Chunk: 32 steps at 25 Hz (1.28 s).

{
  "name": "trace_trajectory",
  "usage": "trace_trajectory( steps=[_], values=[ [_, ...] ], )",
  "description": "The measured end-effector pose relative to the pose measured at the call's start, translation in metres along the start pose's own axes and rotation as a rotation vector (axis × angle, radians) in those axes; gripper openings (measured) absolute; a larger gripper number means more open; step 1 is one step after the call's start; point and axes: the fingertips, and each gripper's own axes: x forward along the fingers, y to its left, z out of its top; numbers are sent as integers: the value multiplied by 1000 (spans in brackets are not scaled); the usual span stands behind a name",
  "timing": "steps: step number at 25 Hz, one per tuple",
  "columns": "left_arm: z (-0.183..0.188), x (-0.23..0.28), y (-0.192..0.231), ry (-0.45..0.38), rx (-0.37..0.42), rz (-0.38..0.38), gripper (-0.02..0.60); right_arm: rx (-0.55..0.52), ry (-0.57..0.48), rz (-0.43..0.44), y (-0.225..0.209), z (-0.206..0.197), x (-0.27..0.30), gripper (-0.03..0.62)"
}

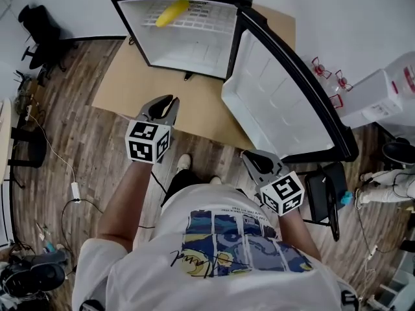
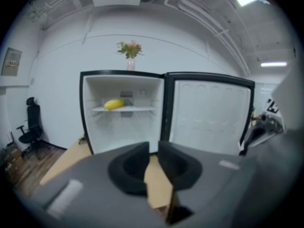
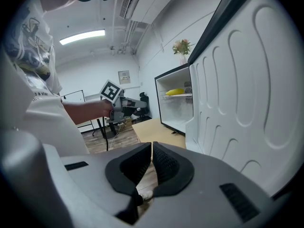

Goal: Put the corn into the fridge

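The yellow corn [image 1: 172, 13] lies on the upper wire shelf inside the open white fridge [image 1: 194, 52]; it also shows as the corn [image 2: 114, 104] in the left gripper view and the corn [image 3: 175, 92] in the right gripper view. My left gripper [image 1: 168, 100] hangs in front of the fridge, well short of it. Its jaws [image 2: 153, 147] stand a narrow gap apart with nothing between them. My right gripper [image 1: 250, 155] is lower right, beside the open door [image 1: 279, 96], with its jaws [image 3: 152, 145] closed tip to tip and empty.
The fridge stands on a cardboard sheet [image 1: 188, 102] on wood flooring. Its door swings wide to the right. A black office chair [image 1: 39, 34] is at far left, cables [image 1: 72, 190] trail on the floor, and a white box [image 1: 382, 96] sits right. A flower vase [image 2: 130, 51] tops the fridge.
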Motion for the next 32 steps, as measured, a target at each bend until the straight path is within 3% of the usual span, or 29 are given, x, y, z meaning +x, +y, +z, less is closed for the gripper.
trace_trajectory(
  steps=[6, 17, 32],
  values=[
    [-7, -24, -17, -30, -26, -28, 17, -40, 4, 9, 3, 1, 0, 17],
    [-33, -40, -93, -2, -6, -222, 9, -46, -6, 5, 5, 0, -5, 17],
    [-42, -45, -119, 15, 15, -278, 9, -65, -10, 22, 15, -3, -5, 17]
  ],
)
